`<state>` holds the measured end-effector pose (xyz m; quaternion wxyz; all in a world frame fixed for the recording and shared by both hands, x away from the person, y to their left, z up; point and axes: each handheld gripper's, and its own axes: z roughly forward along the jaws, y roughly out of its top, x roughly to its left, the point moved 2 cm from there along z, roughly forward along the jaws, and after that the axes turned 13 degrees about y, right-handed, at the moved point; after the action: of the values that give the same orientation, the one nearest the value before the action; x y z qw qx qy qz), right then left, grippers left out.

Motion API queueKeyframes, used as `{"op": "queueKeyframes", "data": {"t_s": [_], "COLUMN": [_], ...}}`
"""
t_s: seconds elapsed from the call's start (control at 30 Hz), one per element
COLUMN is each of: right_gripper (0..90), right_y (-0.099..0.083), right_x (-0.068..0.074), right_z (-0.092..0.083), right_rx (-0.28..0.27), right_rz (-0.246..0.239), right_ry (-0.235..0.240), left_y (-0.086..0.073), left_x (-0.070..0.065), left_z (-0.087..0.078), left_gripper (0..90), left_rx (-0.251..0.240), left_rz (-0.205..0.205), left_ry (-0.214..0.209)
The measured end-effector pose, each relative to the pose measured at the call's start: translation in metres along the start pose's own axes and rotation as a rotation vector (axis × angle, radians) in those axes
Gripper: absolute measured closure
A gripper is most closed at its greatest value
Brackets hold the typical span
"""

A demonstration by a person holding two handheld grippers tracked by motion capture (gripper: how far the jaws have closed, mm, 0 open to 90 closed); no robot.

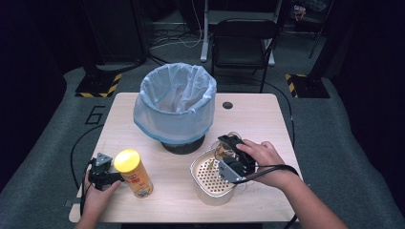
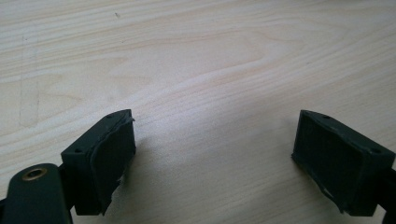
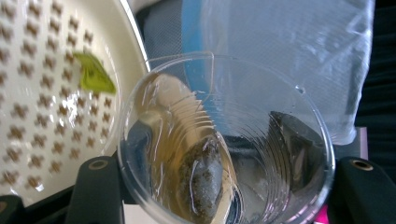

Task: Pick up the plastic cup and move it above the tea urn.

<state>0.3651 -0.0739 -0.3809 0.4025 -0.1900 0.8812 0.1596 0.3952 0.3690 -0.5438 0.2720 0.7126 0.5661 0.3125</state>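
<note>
Clear plastic cup with brownish liquid and a soaked tea bag sits clamped between the jaws of the right gripper, tipped over the cream perforated strainer bowl at five o'clock on the pale wooden table. A green scrap lies on the strainer. At twelve o'clock of the bowl stands the bin lined with a translucent blue-white bag. The left gripper, at eight o'clock, rests with jaws wide apart and empty beside a yellow-lidded snack canister.
</note>
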Motion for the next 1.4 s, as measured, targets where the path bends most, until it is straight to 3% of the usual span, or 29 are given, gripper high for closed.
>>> {"op": "queueKeyframes", "data": {"t_s": [0.1, 0.17, 0.27, 0.3, 0.37, 0.6, 0.63, 0.67, 0.7, 0.73, 0.77, 0.9, 1.0, 1.1, 1.17, 1.2, 1.23, 1.27, 1.4], "right_gripper": [36.5, 36.7, 37.1, 37.1, 37.3, 37.6, 37.5, 37.4, 37.3, 37.3, 37.2, 37.1, 36.9, 36.5, 36.4, 36.3, 36.2, 36.1, 36.0], "right_y": [0.003, 0.006, 0.008, 0.008, 0.011, 0.022, 0.022, 0.021, 0.020, 0.018, 0.018, 0.019, 0.020, 0.022, 0.021, 0.021, 0.021, 0.021, 0.022], "right_x": [0.004, 0.010, 0.015, 0.015, 0.019, 0.025, 0.028, 0.030, 0.034, 0.039, 0.040, 0.038, 0.041, 0.042, 0.043, 0.047, 0.047, 0.046, 0.045], "right_z": [0.003, 0.007, 0.011, 0.011, 0.013, 0.012, 0.013, 0.012, 0.014, 0.016, 0.017, 0.014, 0.015, 0.015, 0.014, 0.014, 0.015, 0.013, 0.011], "right_rx": [0.023, 0.088, 0.144, 0.144, 0.199, 0.334, 0.350, 0.387, 0.382, 0.345, 0.334, 0.373, 0.352, 0.356, 0.355, 0.342, 0.316, 0.339, 0.346], "right_rz": [-0.042, -0.140, -0.219, -0.219, -0.330, -0.573, -0.587, -0.639, -0.630, -0.565, -0.555, -0.613, -0.596, -0.626, -0.614, -0.545, -0.535, -0.566, -0.598], "right_ry": [-0.005, -0.035, -0.043, -0.043, -0.081, -0.156, -0.156, -0.153, -0.161, -0.195, -0.215, -0.188, -0.196, -0.197, -0.213, -0.227, -0.236, -0.237, -0.253], "left_y": [0.000, 0.000, 0.000, 0.000, 0.000, 0.000, 0.000, 0.000, 0.000, 0.000, 0.000, 0.000, -0.001, 0.000, 0.000, 0.000, 0.000, 0.000, 0.000], "left_x": [0.000, 0.000, 0.000, 0.000, 0.000, 0.000, 0.000, 0.000, 0.000, 0.000, 0.000, 0.000, -0.001, -0.001, -0.001, -0.001, 0.000, -0.001, -0.001], "left_z": [0.000, 0.000, 0.000, 0.000, 0.000, 0.000, 0.000, 0.000, 0.000, 0.000, 0.000, 0.000, 0.001, 0.001, 0.001, 0.001, 0.000, 0.001, 0.001], "left_gripper": [12.7, 12.7, 12.7, 12.7, 12.6, 12.6, 12.7, 12.6, 12.6, 12.6, 12.6, 12.7, 12.7, 12.7, 12.7, 12.7, 12.7, 12.7, 12.7], "left_rx": [0.000, -0.001, 0.001, 0.001, 0.000, -0.001, -0.001, -0.001, 0.001, 0.001, 0.001, -0.002, -0.016, -0.015, -0.016, -0.016, -0.006, -0.012, -0.012], "left_rz": [-0.001, 0.000, -0.001, -0.001, 0.000, 0.000, 0.000, 0.000, 0.000, 0.000, 0.000, -0.002, -0.015, -0.012, -0.009, -0.008, -0.003, -0.008, -0.009], "left_ry": [0.000, 0.000, 0.000, 0.000, 0.000, 0.000, 0.001, 0.001, 0.000, 0.000, 0.000, 0.001, 0.002, 0.003, 0.005, 0.005, 0.003, 0.005, 0.005]}}
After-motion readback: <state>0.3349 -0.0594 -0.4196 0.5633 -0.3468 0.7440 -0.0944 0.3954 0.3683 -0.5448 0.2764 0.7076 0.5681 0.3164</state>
